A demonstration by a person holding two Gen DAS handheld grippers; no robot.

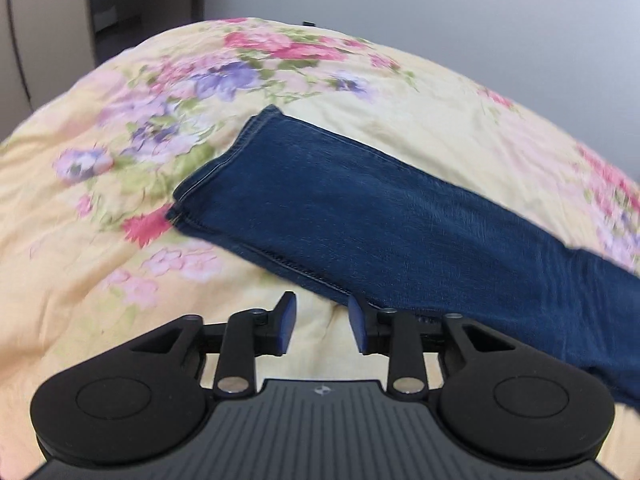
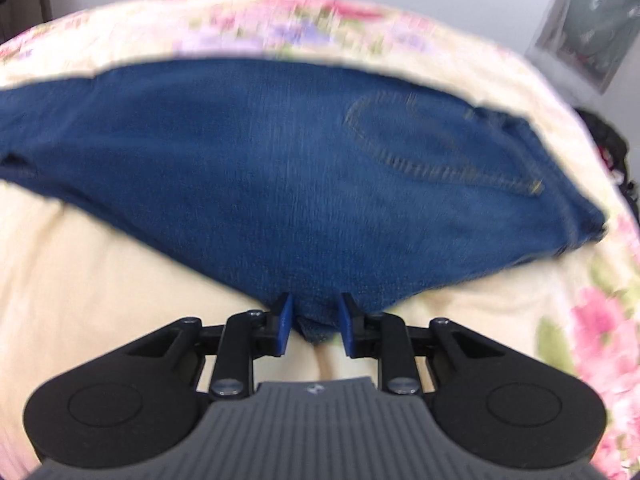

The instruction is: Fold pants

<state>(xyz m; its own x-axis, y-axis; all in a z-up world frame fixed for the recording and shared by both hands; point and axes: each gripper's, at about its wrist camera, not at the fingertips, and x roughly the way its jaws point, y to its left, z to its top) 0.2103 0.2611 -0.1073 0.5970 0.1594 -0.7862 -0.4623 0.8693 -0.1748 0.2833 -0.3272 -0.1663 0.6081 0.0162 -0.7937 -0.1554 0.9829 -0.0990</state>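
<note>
Dark blue jeans (image 1: 360, 204) lie on a floral bedspread (image 1: 100, 280), folded lengthwise with the legs stacked. The leg hems (image 1: 224, 160) point to the far left in the left wrist view. My left gripper (image 1: 322, 322) is open and empty, just off the near edge of the legs. In the right wrist view the seat of the jeans (image 2: 280, 168) with a back pocket (image 2: 436, 140) fills the middle. My right gripper (image 2: 314, 324) is open, its blue pads (image 2: 285, 320) on either side of the crotch corner (image 2: 316, 326) of the jeans, not closed on it.
The bedspread (image 2: 100, 288) is pale yellow with pink and purple flowers and shows soft creases. A grey wall (image 1: 440, 0) stands behind the bed. Dark clutter (image 2: 616, 152) sits off the bed's right edge, and a door or cabinet (image 1: 48, 20) is at far left.
</note>
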